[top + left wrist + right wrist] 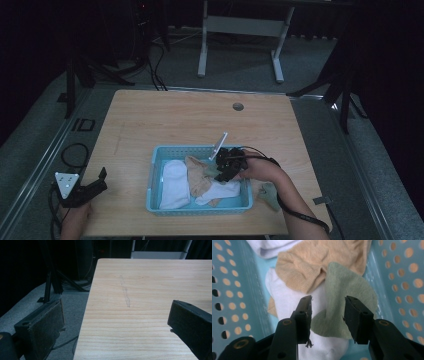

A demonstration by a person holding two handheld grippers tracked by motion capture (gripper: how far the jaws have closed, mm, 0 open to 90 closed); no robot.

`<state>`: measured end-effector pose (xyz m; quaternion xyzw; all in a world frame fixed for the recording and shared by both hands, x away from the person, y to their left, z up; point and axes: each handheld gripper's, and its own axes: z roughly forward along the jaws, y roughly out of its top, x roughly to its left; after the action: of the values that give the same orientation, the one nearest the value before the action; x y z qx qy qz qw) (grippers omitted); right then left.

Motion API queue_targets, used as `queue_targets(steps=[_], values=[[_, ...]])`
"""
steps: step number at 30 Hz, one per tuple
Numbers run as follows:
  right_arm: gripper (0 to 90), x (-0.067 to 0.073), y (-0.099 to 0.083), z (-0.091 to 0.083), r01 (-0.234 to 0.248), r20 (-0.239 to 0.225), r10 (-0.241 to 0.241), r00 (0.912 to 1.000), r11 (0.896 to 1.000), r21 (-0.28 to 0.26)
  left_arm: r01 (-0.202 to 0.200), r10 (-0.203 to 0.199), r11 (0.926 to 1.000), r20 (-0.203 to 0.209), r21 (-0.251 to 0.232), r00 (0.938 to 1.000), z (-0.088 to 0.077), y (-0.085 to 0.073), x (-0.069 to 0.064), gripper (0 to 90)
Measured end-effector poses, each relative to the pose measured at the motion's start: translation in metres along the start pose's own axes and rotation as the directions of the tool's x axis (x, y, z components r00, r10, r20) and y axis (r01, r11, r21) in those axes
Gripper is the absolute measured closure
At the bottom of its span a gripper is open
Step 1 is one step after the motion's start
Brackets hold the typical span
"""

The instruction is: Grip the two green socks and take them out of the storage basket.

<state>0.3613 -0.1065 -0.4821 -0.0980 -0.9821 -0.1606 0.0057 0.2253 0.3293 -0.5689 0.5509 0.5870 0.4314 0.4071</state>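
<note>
A light blue perforated basket [156, 165] stands at the table's front middle and holds a white sock [174, 182], a tan sock [199, 179] and another white sock [220, 191]. My right gripper [224, 172] reaches down into the basket's right end. In the right gripper view a pale green sock [347, 290] lies folded on the white sock [287, 302] between the jaws of my right gripper [328, 305], which stand apart without pressing on it. My left gripper [103, 180] rests open at the table's front left, with bare wood between its fingers [42, 325].
A second pale green sock [269, 194] lies on the table just right of the basket, beside my right wrist. A round cable hole [238, 106] sits near the table's far edge. The left table edge [87, 312] drops to grey floor with stands and cables.
</note>
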Motion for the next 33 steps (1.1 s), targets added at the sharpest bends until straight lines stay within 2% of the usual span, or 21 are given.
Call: queue_targets(steps=[5, 12, 14, 17, 22, 29, 33], values=[[57.2, -0.001, 0.002, 0.009, -0.002, 0.002, 0.002, 1.0000, 0.999, 0.036, 0.000, 0.000, 1.0000, 0.001, 0.000, 1.0000, 0.000, 0.000, 0.000, 0.4], [65.6, -0.002, 0.004, 0.017, 0.012, 0.011, -0.013, 0.9998, 0.996, 0.087, 0.000, 0.000, 1.0000, 0.000, 0.000, 1.0000, 0.000, 0.000, 0.000, 0.4], [74.5, -0.003, 0.005, 0.017, 0.029, 0.014, -0.030, 0.9994, 0.995, 0.097, -0.001, 0.001, 1.0000, 0.000, -0.001, 1.0000, 0.000, 0.000, 0.000, 0.4], [80.4, -0.001, 0.006, 0.014, 0.038, 0.016, -0.040, 0.9991, 0.994, 0.100, -0.001, 0.001, 1.0000, 0.001, -0.001, 1.0000, 0.000, 0.000, 0.000, 0.3], [82.6, 0.000, 0.004, -0.001, 0.051, 0.014, -0.052, 0.9985, 0.996, 0.069, -0.001, 0.001, 1.0000, 0.000, -0.001, 1.0000, 0.000, 0.000, 0.000, 0.4], [83.7, 0.004, 0.004, -0.030, 0.072, 0.034, -0.073, 0.9967, 0.997, 0.032, -0.001, 0.001, 1.0000, -0.002, 0.000, 1.0000, 0.000, 0.000, 0.000, 0.4], [83.7, 0.006, 0.005, -0.050, 0.078, 0.045, -0.077, 0.9960, 0.997, -0.010, -0.001, 0.001, 1.0000, -0.003, 0.001, 1.0000, 0.000, 0.000, 0.000, 0.4]])
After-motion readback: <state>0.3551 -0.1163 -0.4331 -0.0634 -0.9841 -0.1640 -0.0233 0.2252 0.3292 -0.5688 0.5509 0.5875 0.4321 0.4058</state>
